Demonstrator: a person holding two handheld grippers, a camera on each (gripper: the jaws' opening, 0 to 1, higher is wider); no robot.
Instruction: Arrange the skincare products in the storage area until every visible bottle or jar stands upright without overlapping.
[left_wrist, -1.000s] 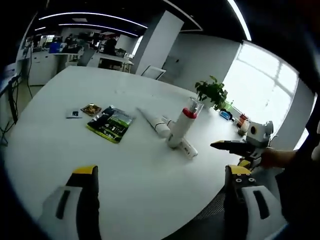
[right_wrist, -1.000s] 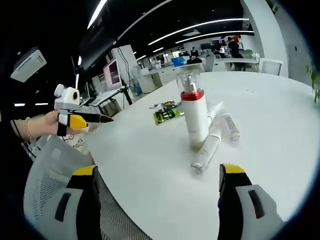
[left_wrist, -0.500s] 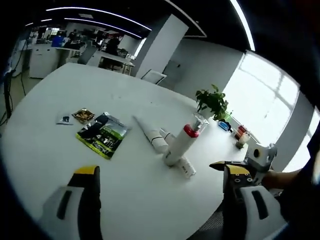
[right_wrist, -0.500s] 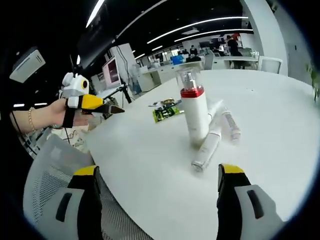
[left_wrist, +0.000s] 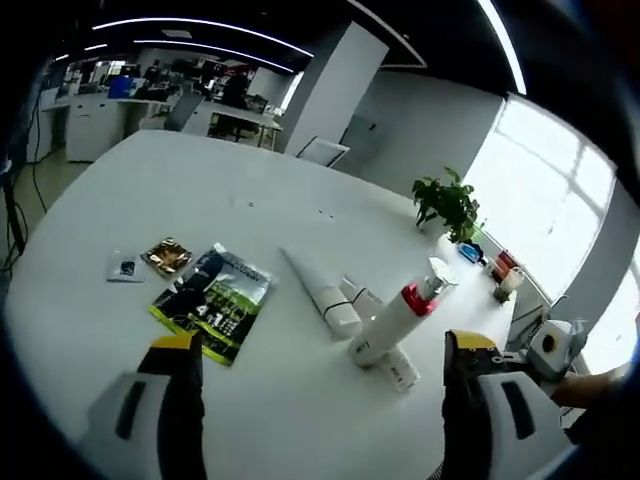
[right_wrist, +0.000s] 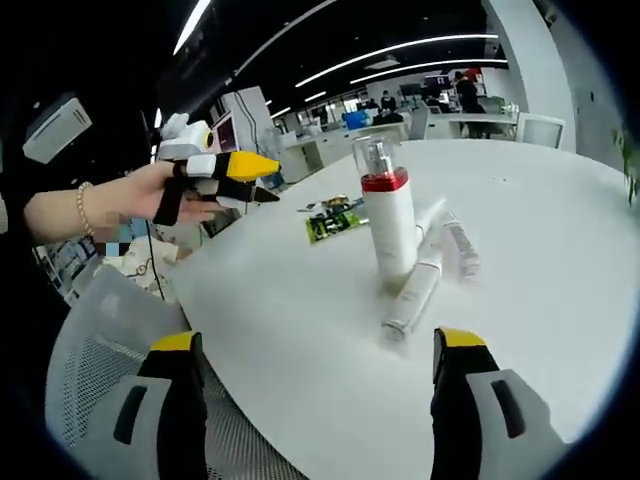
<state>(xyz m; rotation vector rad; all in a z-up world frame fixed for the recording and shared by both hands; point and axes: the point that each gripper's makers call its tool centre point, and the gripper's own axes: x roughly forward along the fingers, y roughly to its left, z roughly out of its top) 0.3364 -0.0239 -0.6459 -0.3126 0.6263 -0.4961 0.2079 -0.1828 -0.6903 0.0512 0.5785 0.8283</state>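
Both grippers, left gripper (left_wrist: 318, 400) and right gripper (right_wrist: 312, 395), are wide apart and empty, short of the products. Bottle (right_wrist: 388, 220) stands mid-table (right_wrist: 560, 230); tubes (right_wrist: 412, 295) lie flat beside it, awaiting uprighting.

Your right gripper (right_wrist: 312, 395) hangs over the near edge of the white table (right_wrist: 540, 260), jaws wide apart and holding nothing. Straight ahead of the jaws stands the red-collared pump bottle (right_wrist: 388, 222), upright, clear cap on top. At its base, on the side nearer your gripper, a white tube (right_wrist: 410, 298) lies flat, touching or nearly touching it (hard to say which). Two more tubes (right_wrist: 455, 245) lie beyond, right of the bottle. Further ahead and a bit left, a green booklet (right_wrist: 333, 225) lies flat. Your left gripper (right_wrist: 262, 180) comes in from the left, held in your hand (right_wrist: 170, 195), tips pointing toward the bottle, well apart from it. A mesh chair back (right_wrist: 85, 400) sits below left.
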